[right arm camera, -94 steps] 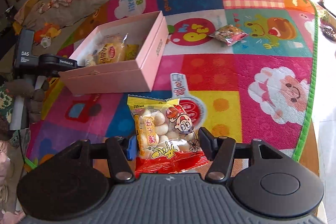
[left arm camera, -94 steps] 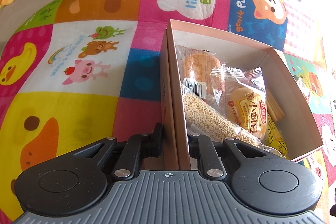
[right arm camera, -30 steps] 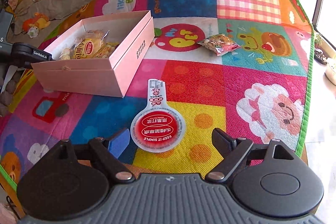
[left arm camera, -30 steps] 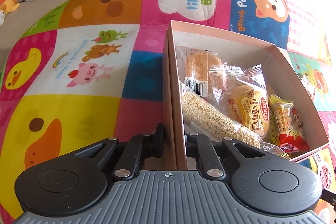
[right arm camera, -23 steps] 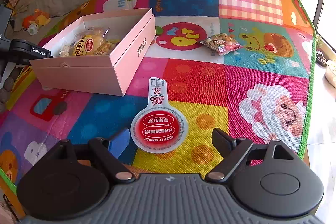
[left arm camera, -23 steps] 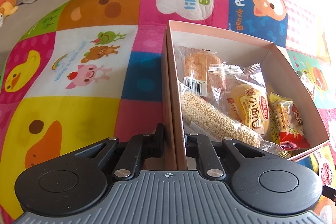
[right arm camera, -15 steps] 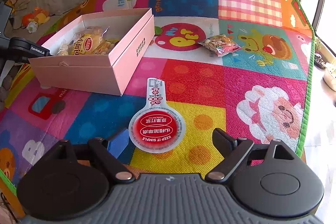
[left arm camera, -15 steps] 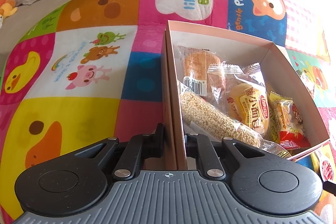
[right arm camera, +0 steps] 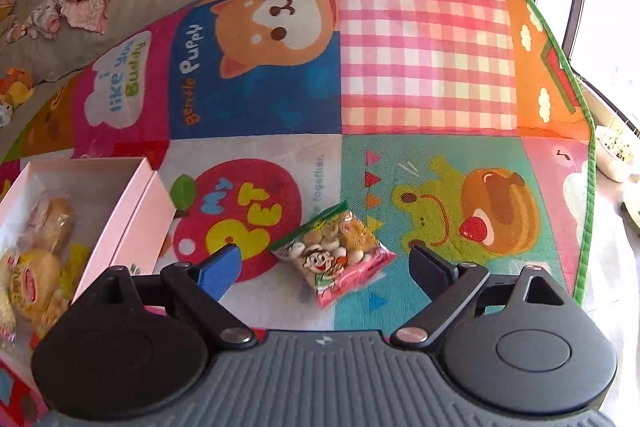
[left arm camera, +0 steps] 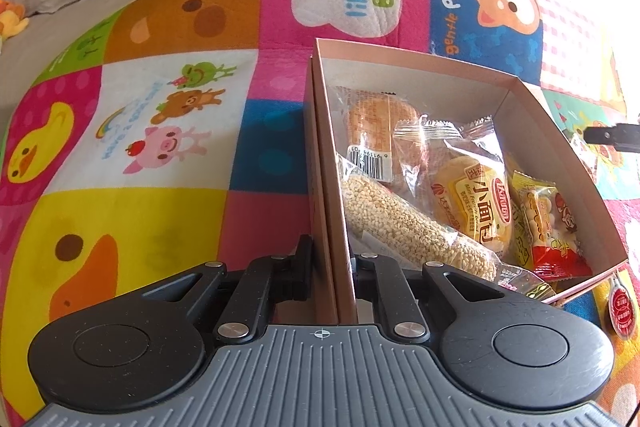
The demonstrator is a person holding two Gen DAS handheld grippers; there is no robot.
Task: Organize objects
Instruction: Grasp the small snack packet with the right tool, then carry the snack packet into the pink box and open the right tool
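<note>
My left gripper [left arm camera: 332, 261] is shut on the near side wall of the pink box [left arm camera: 560, 147], one finger inside and one outside. In the box lie a puffed-rice bar [left arm camera: 400, 223], a small bread packet [left arm camera: 476, 211], a wrapped bun [left arm camera: 372, 131] and a red-and-yellow snack packet [left arm camera: 548, 227]. In the right wrist view, a pink-and-green bag of small biscuits [right arm camera: 336, 255] lies on the play mat. My right gripper [right arm camera: 324, 265] hovers over it with jaws opening wide, one finger on each side. The pads do not touch the bag. The box [right arm camera: 132, 223] stands to its left.
A round red sealed packet [left arm camera: 622, 307] lies on the mat beside the box's near corner. The mat's green border [right arm camera: 586, 227] marks the right edge, with floor and a white dish [right arm camera: 616, 155] beyond. A grey sofa with crumpled clothes [right arm camera: 80, 7] stands behind.
The red-and-yellow packet that lay between my right fingers now lies in the box. My right gripper has since swept forward past the round red packet to the biscuit bag, jaws wider. The left has not moved.
</note>
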